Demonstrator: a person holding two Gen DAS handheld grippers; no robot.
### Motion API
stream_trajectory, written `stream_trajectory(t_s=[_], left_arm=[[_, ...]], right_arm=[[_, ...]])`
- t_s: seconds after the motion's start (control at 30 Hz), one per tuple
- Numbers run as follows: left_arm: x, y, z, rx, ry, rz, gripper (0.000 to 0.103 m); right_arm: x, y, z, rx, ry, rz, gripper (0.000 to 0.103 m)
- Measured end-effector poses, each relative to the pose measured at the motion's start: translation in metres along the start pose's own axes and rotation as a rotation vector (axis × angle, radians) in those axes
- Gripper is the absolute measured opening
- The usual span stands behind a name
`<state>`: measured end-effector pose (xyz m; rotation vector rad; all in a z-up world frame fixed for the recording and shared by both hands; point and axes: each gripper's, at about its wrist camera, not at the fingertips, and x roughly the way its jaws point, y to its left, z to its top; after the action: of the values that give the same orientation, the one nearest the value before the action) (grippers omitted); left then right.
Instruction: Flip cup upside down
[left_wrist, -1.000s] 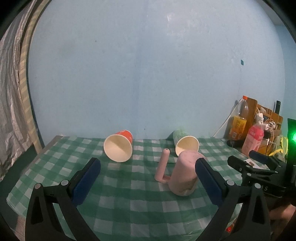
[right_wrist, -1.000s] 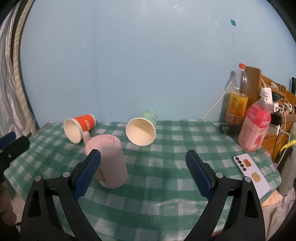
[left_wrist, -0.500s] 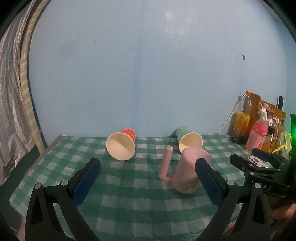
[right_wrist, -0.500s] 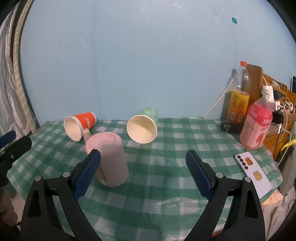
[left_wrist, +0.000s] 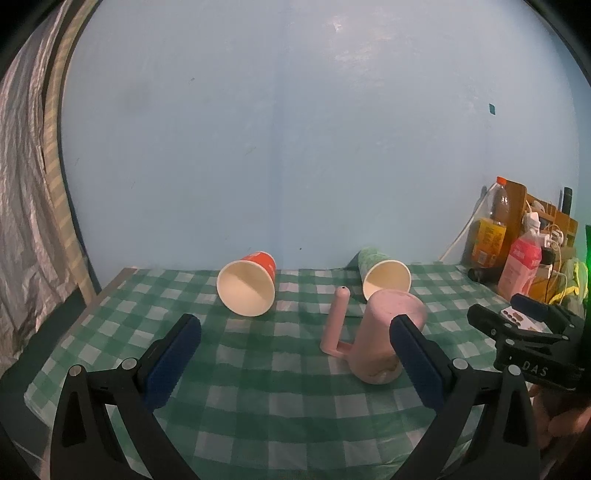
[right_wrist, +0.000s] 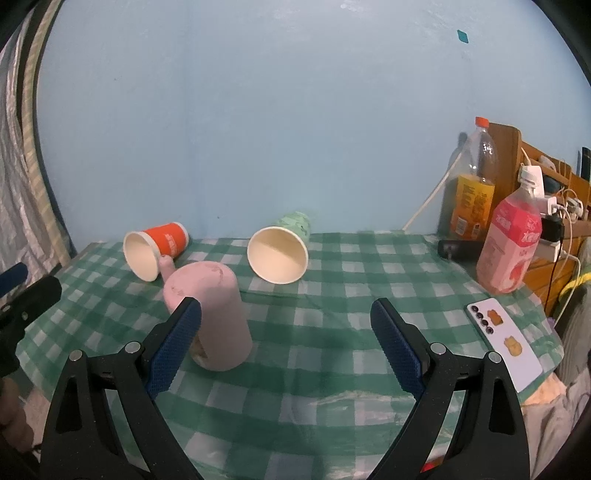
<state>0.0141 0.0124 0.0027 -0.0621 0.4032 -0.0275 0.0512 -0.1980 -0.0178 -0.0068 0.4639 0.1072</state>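
Inspection finds pink mug (right_wrist: 210, 314) inverted at left centre of the checked tablecloth (right_wrist: 332, 332), left gripper (left_wrist: 295, 360) and right gripper (right_wrist: 286, 349) both spread and empty, so the flip appears done and only withdrawal seems needed.

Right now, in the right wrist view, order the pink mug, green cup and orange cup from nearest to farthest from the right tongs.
1. pink mug, upside down, just beyond the left finger of the right tongs.
2. green cup, on its side, centre.
3. orange cup, on its side, far left.
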Motion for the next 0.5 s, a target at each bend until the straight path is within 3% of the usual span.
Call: stream_trajectory(t_s=[0.5], left_arm=[[0.0037,0.0023,0.0006,0.008,0.013,0.001,0.103]], right_arm=[[-0.0008,0.001,-0.0007,-0.004,0.003,0.008,0.092]])
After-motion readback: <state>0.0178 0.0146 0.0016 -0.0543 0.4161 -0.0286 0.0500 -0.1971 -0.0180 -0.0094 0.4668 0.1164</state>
